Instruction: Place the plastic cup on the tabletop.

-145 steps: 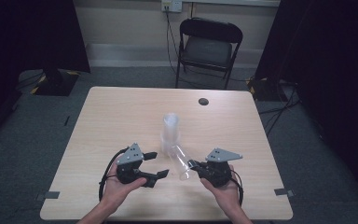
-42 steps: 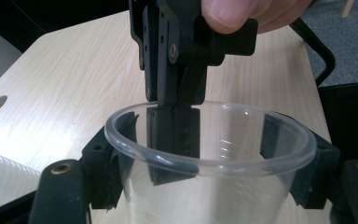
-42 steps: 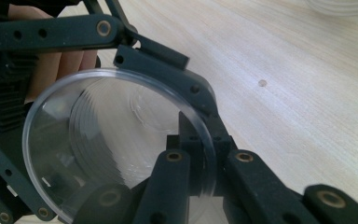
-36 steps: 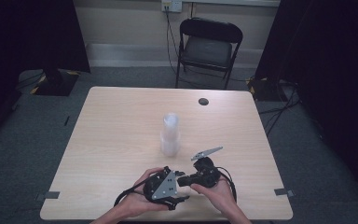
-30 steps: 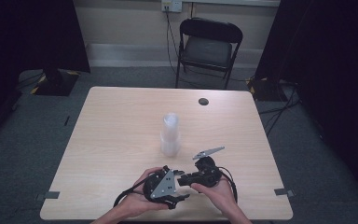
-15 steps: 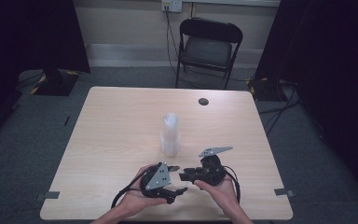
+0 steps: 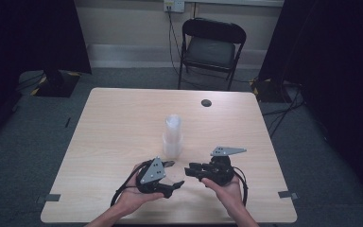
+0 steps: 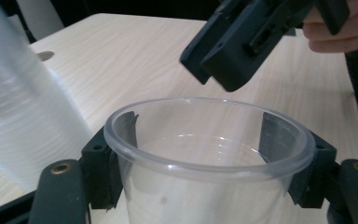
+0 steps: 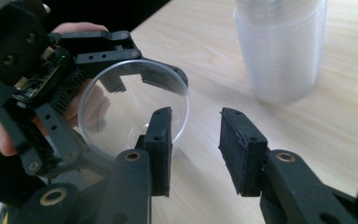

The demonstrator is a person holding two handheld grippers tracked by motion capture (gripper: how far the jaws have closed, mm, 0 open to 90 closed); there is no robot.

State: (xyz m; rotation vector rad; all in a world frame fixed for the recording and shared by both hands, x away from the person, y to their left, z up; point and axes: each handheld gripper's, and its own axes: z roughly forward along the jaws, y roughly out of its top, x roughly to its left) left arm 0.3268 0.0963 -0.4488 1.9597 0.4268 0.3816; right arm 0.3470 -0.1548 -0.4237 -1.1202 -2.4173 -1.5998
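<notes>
Single clear cup — pinched by left gripper, near the cup stack — handover step judged underway; right gripper, jaws just parted and empty, must be closed on its rim.

1. The surface is a pale wood-grain top, nearly square, with rounded corners.
2. A stack of clear plastic cups stands upright on it, about midway between the left and right edges and a little nearer the near edge than the far one.
3. A small dark round disc sits near the far edge, right of the middle, well apart from the stack.
4. The surface stands on grey carpet floor.
</notes>
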